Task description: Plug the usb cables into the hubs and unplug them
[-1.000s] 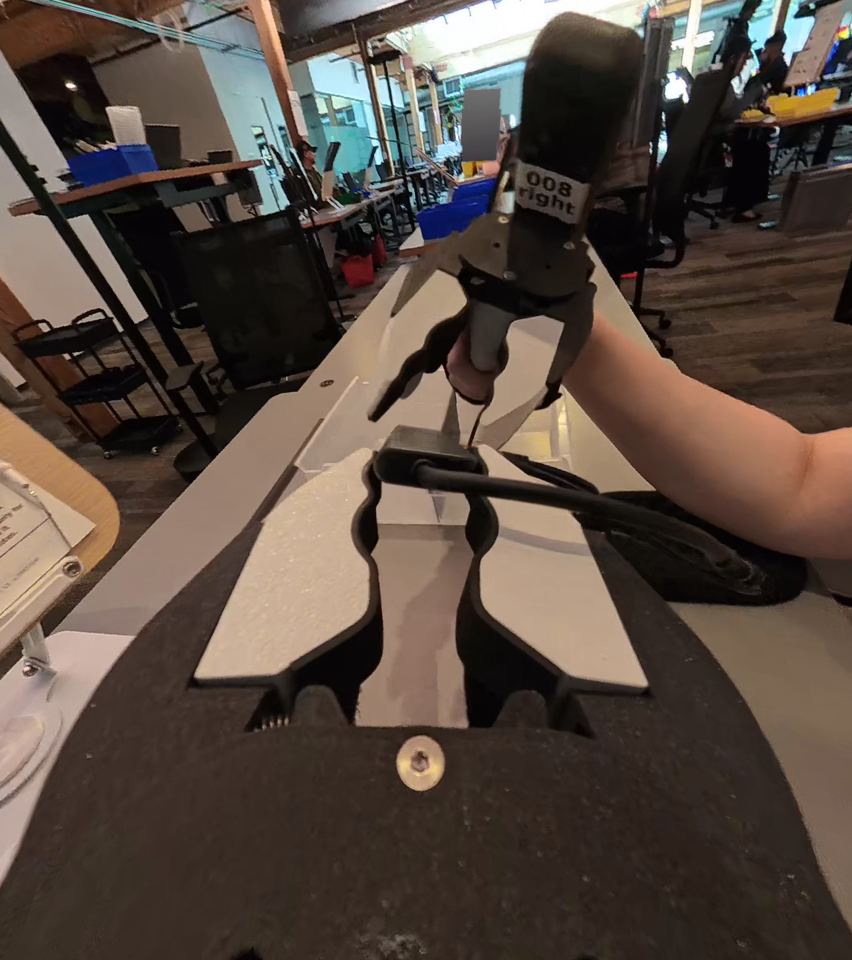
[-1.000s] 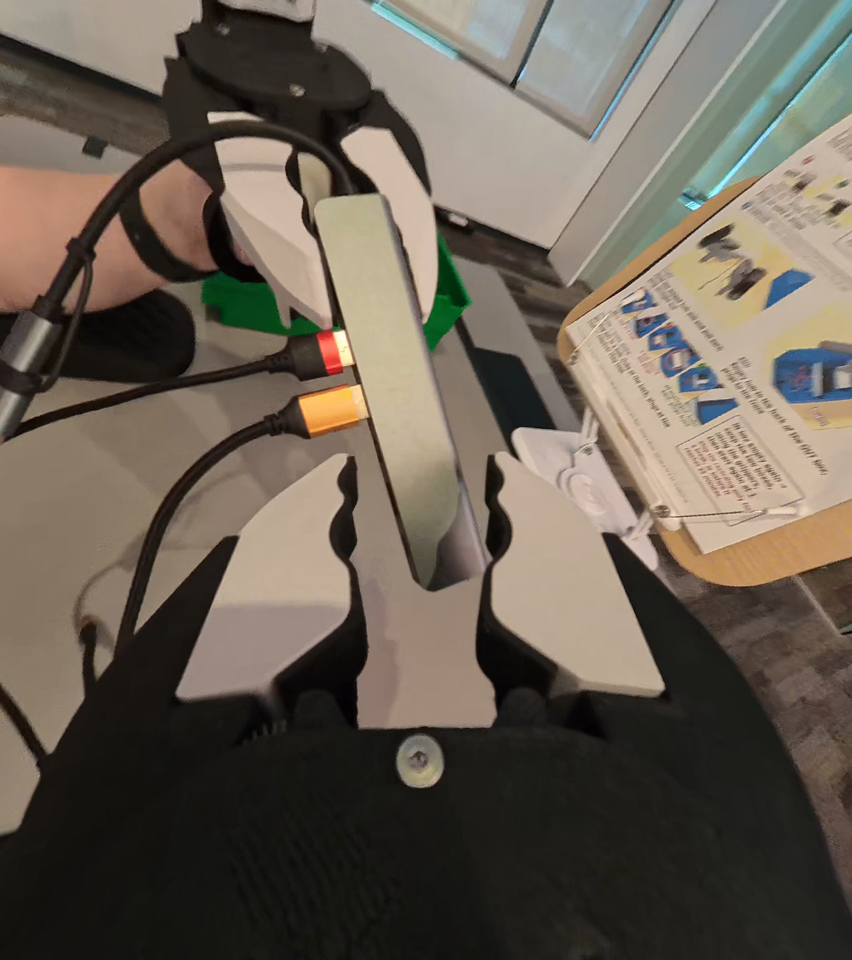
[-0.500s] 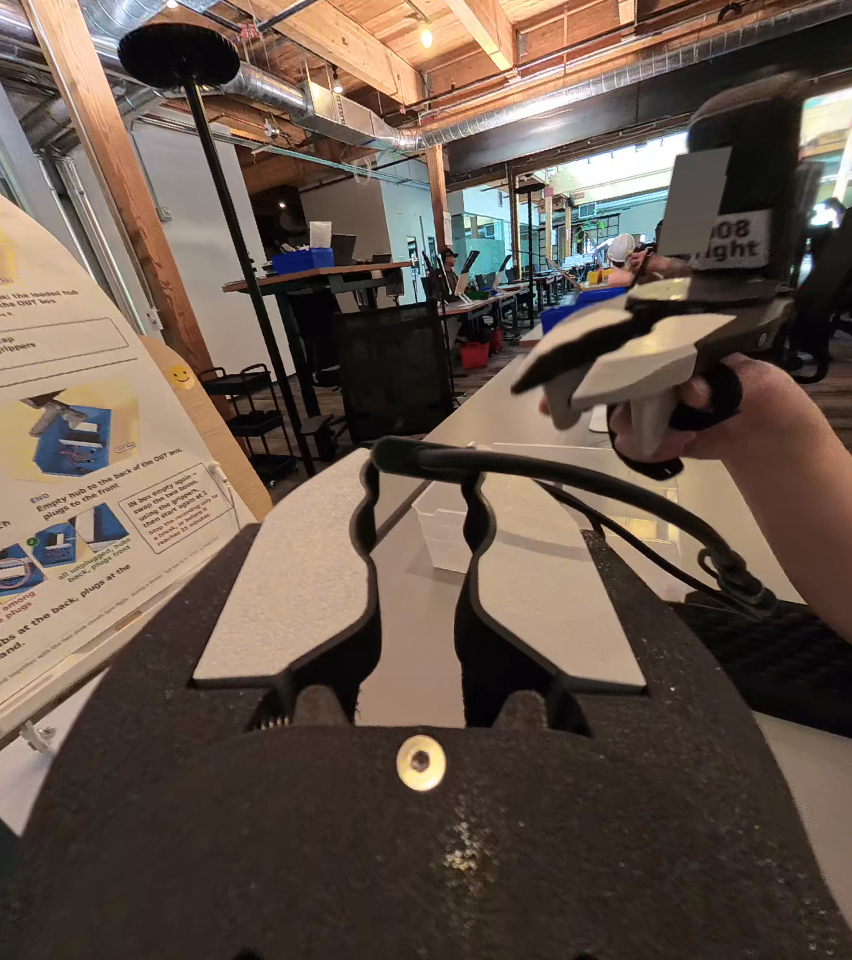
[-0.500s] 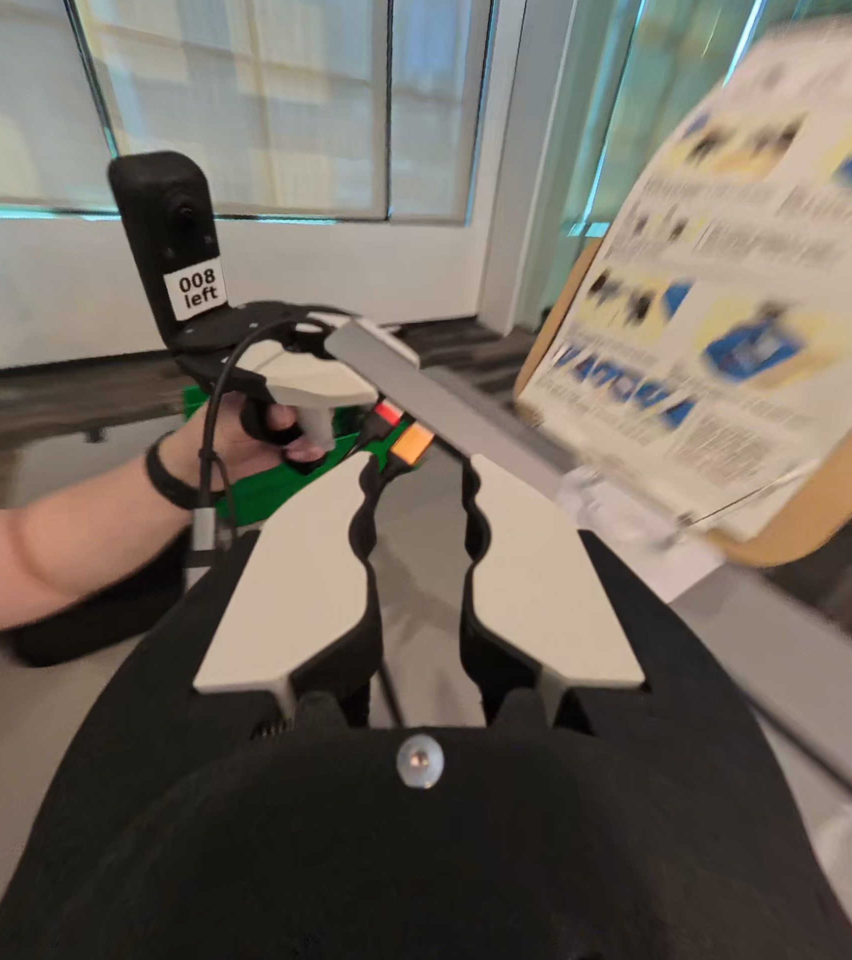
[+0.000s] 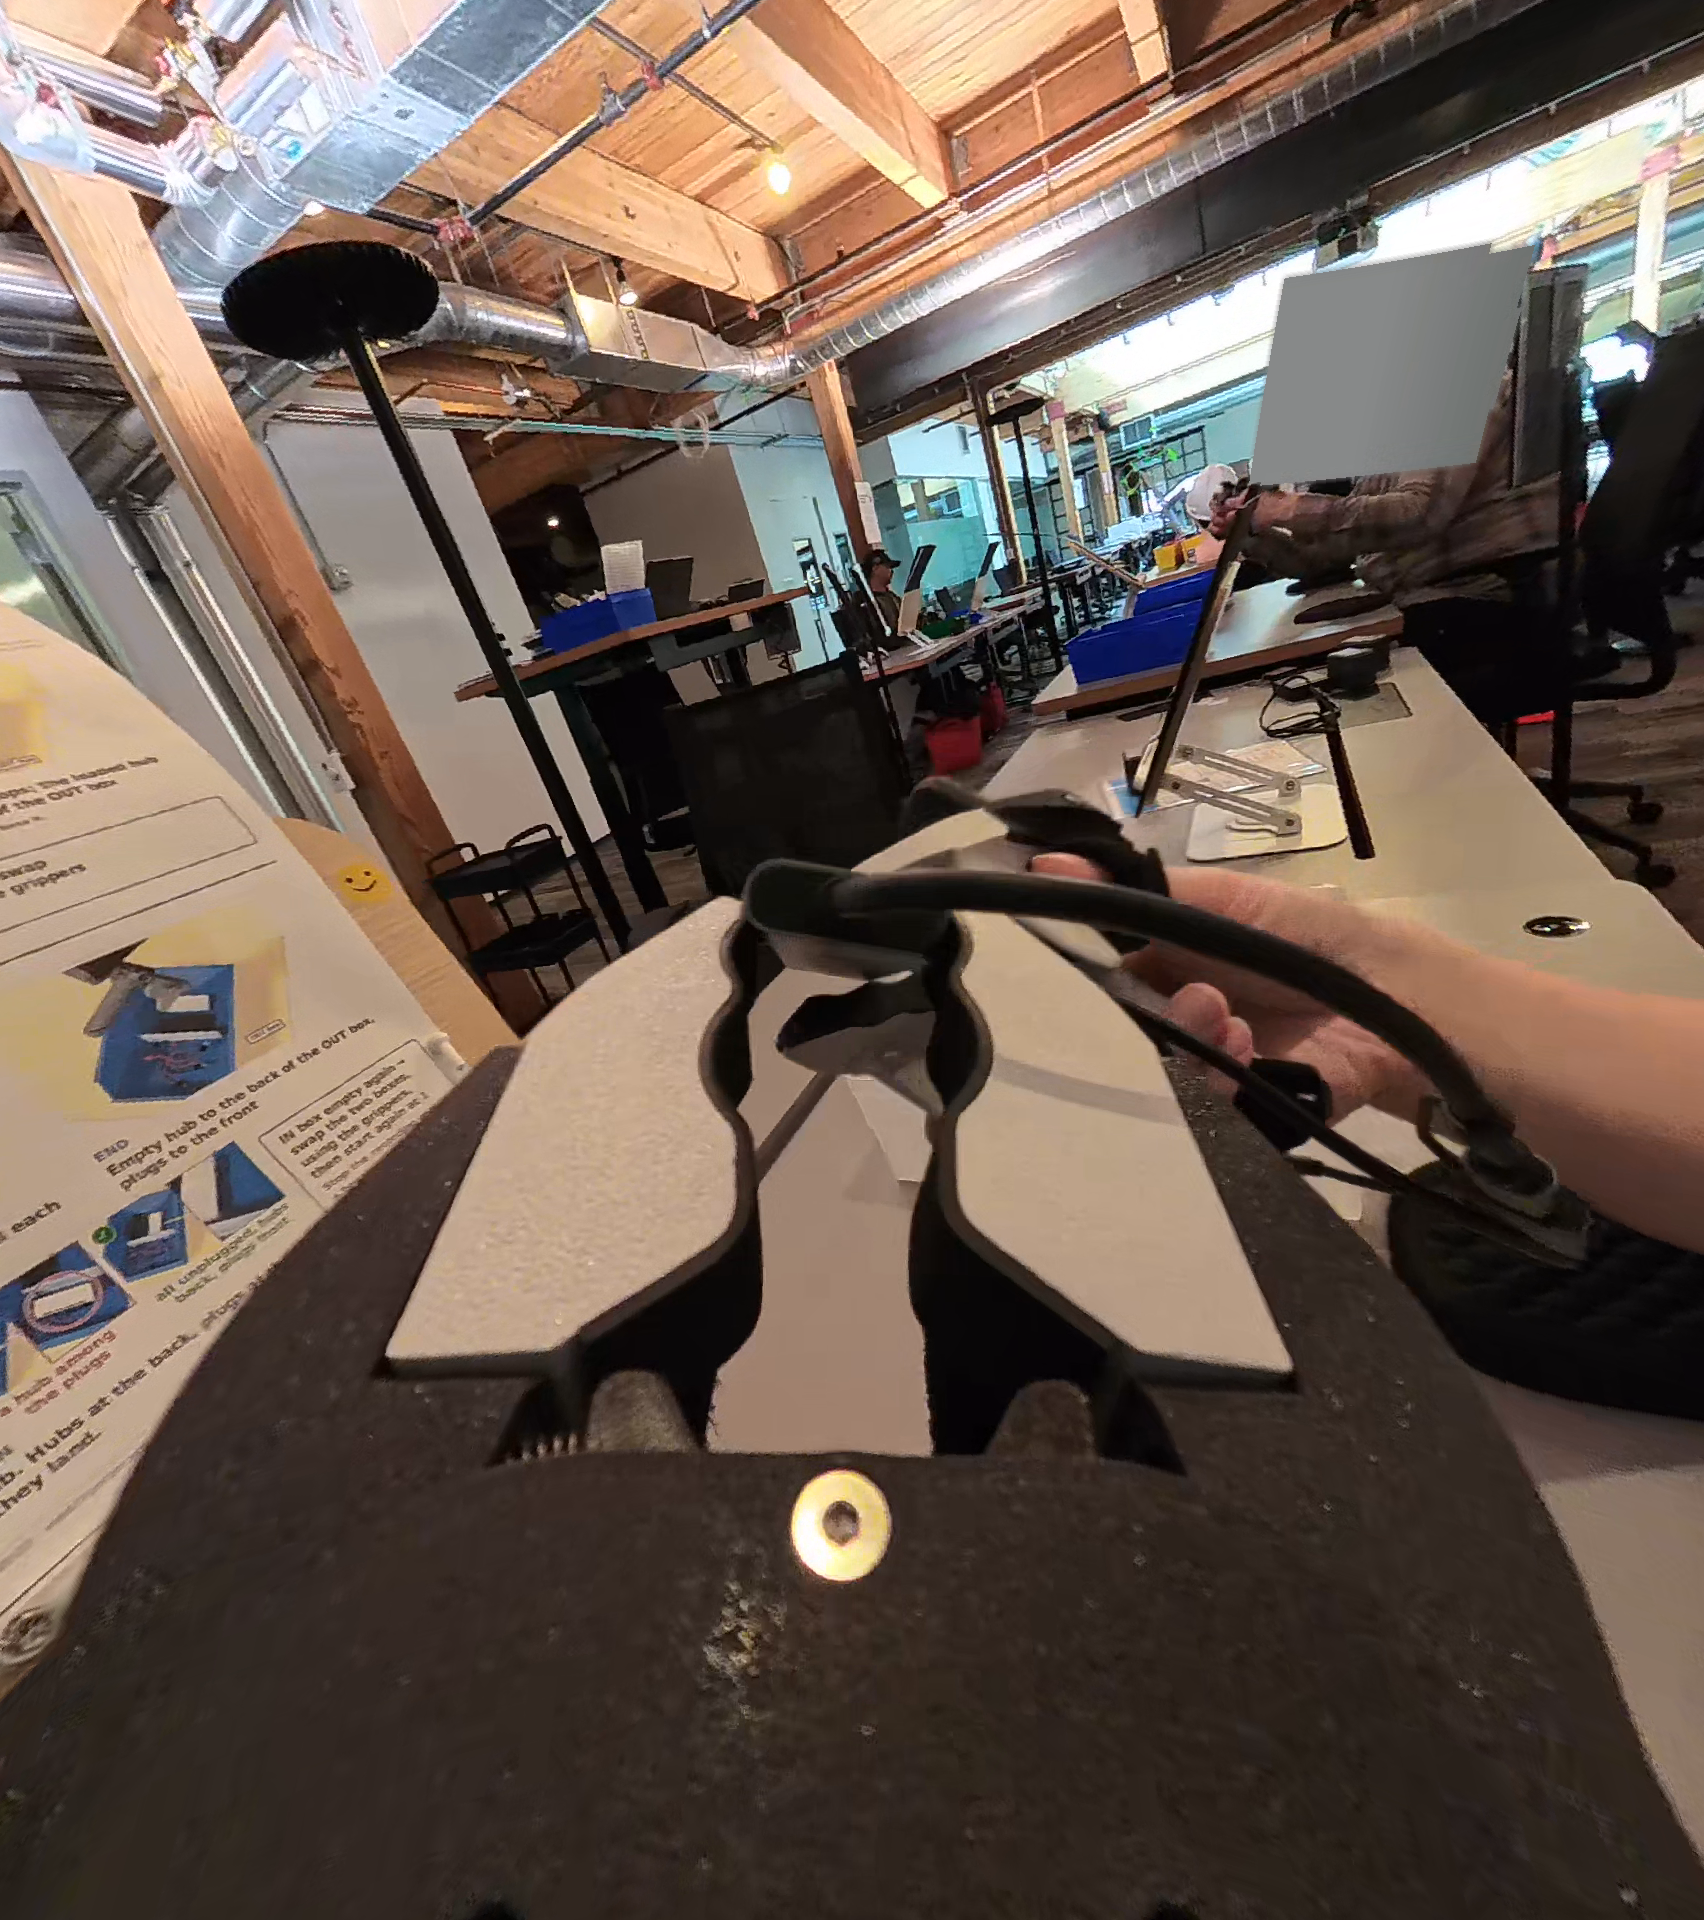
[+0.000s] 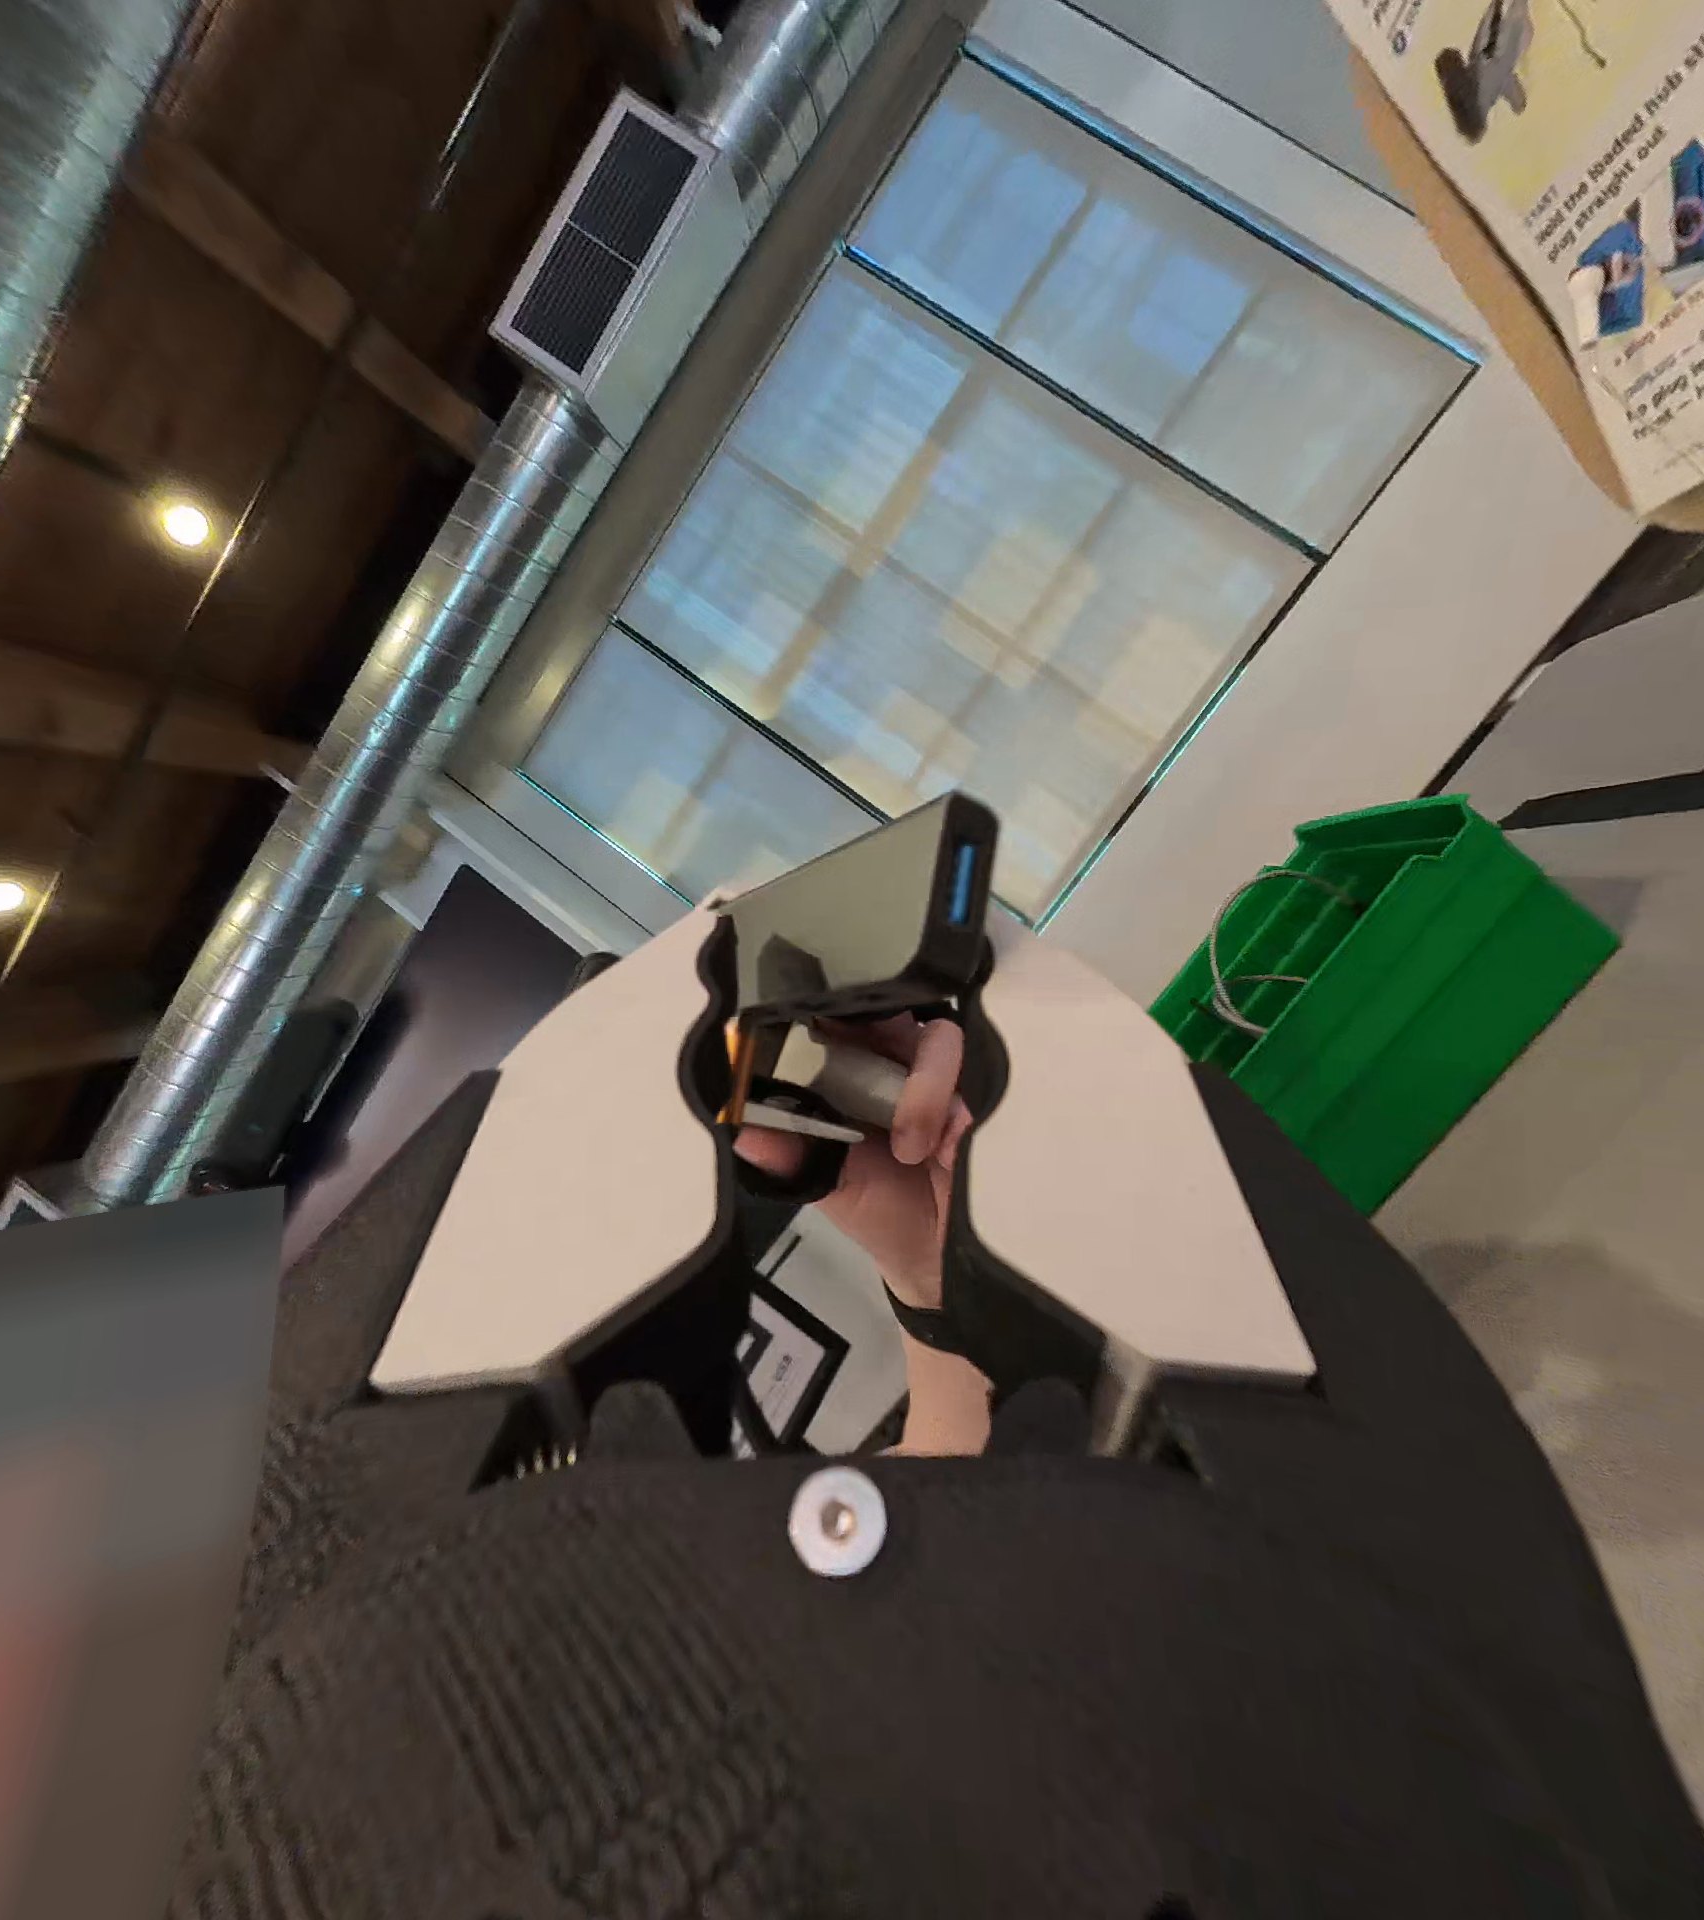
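Note:
My left gripper [image 5: 843,935] is shut on the cable end of a grey USB hub [image 5: 817,951]. The hub's own black cable [image 5: 1243,956] arcs right and down to its plug [image 5: 1497,1174]. In the right wrist view the hub [image 6: 858,914] is held up in the air, its blue port [image 6: 967,883] facing me. An orange plug [image 6: 736,1075] shows just under it. My right gripper [image 6: 848,956] is part open, its fingertips on either side of the hub's free end. A hand [image 6: 915,1091] holds the left gripper behind.
An instruction board [image 5: 48,1039] stands at the left and also shows in the right wrist view [image 6: 1658,208]. A green bin [image 6: 1378,1018] sits on the white table [image 5: 1658,1558]. A black wrist pad [image 5: 1606,1320] lies under the right forearm. Office desks and chairs are behind. The left gripper's tips are roughly 6 cm from the right gripper's.
Both grippers have tilted upward and come together. My right gripper has moved up to the hub's free end. My left gripper still holds the hub.

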### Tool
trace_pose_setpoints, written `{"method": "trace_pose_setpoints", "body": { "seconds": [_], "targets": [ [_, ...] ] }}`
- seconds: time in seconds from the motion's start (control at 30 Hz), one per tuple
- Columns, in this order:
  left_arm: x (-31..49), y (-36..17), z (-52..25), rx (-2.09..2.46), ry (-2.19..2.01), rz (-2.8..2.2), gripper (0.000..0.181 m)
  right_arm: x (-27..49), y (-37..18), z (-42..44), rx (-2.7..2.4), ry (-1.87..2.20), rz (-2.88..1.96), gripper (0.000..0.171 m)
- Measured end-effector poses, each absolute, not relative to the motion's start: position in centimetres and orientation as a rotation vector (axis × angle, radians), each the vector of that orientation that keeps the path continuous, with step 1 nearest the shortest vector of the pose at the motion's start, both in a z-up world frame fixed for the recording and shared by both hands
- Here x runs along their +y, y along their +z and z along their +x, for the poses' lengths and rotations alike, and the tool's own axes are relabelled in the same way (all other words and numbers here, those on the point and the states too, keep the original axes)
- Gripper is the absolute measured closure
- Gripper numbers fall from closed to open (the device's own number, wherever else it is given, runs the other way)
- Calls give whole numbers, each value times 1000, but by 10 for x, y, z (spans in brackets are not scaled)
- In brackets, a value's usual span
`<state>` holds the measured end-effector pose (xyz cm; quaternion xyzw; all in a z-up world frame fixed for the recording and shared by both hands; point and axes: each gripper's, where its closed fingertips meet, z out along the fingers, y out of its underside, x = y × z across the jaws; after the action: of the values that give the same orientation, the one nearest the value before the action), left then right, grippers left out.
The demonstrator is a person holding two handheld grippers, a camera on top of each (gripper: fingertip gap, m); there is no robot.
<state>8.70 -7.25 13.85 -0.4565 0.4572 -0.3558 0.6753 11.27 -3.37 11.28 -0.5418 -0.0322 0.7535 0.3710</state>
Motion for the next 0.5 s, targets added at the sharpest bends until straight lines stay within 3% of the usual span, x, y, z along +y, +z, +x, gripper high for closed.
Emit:
{"method": "trace_pose_setpoints", "body": {
  "seconds": [0.13, 0.5],
  "targets": [
    [-75, 134, 89, 1074, -814, -1038, 151, -44, 125, 117, -109, 2101, -1281, 157],
    [-65, 114, 84, 1234, -254, -869, 145, -43, 122, 127, -17, 2186, -1305, 156]
  ]
}}
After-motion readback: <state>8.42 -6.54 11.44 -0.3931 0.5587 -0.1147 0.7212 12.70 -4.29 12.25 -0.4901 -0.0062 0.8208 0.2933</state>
